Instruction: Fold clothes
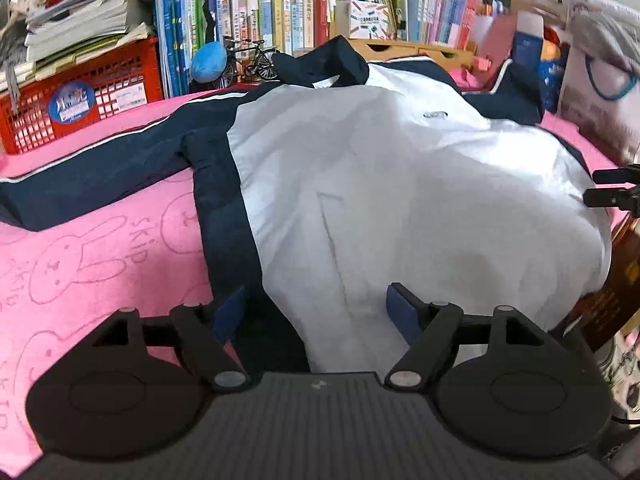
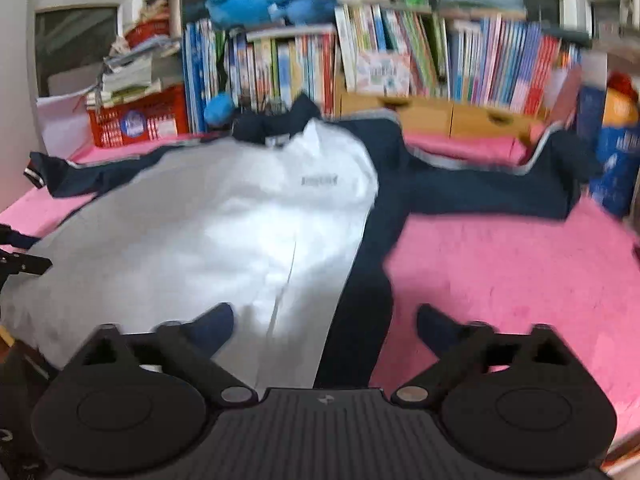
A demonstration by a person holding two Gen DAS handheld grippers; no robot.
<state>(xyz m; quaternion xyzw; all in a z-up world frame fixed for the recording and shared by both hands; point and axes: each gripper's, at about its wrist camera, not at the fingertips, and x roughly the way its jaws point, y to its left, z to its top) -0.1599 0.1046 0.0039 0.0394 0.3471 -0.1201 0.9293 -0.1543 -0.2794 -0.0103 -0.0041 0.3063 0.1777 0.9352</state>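
On pink blanket [image 1: 100, 248]: jacket [image 1: 380, 184] spread flat; left hand-held gripper [image 1: 316, 312], right hand-held gripper [image 2: 324, 328] wide open, empty, above hem.

Left wrist view: taken from low over the near hem of the jacket [image 1: 400, 184], looking forward along the left gripper [image 1: 316, 312] toward the bookshelf [image 1: 280, 12] at the far edge; the jacket's own left half and the pink blanket [image 1: 92, 264] fill the near field, close to the lens. Right wrist view: set at the same near edge but further right, facing the same way past the right gripper [image 2: 324, 324], with the jacket [image 2: 224, 216] left of centre and bare blanket [image 2: 512, 272] at right. Both views share the white front panel, the collar, the bookshelf [image 2: 400, 52] and the red crate [image 1: 84, 104] [image 2: 140, 124]. Each view catches the other gripper at its inner edge.
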